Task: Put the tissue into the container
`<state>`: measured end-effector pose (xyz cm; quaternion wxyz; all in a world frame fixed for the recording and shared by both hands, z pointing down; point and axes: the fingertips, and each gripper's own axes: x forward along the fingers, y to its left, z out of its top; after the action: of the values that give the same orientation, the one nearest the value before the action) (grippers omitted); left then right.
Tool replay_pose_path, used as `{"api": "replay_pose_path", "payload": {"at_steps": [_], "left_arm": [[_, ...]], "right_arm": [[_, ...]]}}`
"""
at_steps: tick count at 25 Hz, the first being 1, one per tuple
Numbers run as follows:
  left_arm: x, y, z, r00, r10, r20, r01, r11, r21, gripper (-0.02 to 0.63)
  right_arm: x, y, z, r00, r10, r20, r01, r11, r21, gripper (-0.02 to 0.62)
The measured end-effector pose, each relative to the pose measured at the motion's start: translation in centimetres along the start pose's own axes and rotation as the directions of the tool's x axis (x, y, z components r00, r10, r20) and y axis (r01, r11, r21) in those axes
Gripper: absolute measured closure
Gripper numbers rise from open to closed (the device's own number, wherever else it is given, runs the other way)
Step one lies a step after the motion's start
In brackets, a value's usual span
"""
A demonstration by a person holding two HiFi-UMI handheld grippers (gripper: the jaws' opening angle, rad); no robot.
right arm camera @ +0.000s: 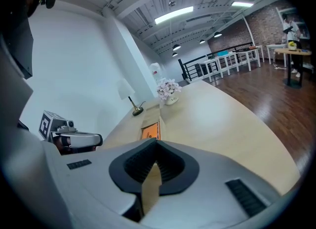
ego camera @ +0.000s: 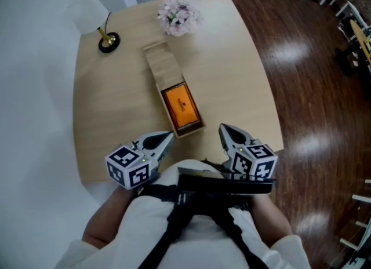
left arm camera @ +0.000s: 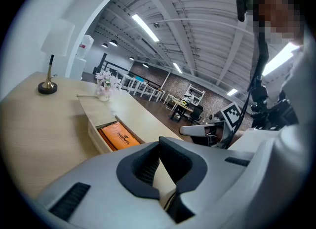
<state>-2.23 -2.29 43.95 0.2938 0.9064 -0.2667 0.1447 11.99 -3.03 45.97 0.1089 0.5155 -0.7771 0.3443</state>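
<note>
Lying in the uncovered lower end of the wooden box (ego camera: 189, 130) at mid-frame of the head view is the orange tissue pack (ego camera: 181, 106); the box's lid (ego camera: 163, 65) covers its upper part. A lamp (ego camera: 93, 15) and a vase of flowers (ego camera: 178, 15) stand at the table's (ego camera: 116, 111) top edge. Low in the frame, left gripper (ego camera: 168, 136) and right gripper (ego camera: 223, 127) hover beside the box's lower end, each with jaw tips pressed together, holding nothing.
</note>
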Motion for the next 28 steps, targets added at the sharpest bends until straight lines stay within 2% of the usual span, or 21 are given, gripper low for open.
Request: {"api": "replay_pose_path", "payload": {"at_steps": [28], "left_arm": [[0.18,-0.22,-0.23,1.000,-0.010,-0.003,0.010,1.000,0.006,0.611]], "right_arm": [[0.01,0.18,-0.53,1.000,-0.003,-0.031,0.002,1.000,-0.027,0.607]]}}
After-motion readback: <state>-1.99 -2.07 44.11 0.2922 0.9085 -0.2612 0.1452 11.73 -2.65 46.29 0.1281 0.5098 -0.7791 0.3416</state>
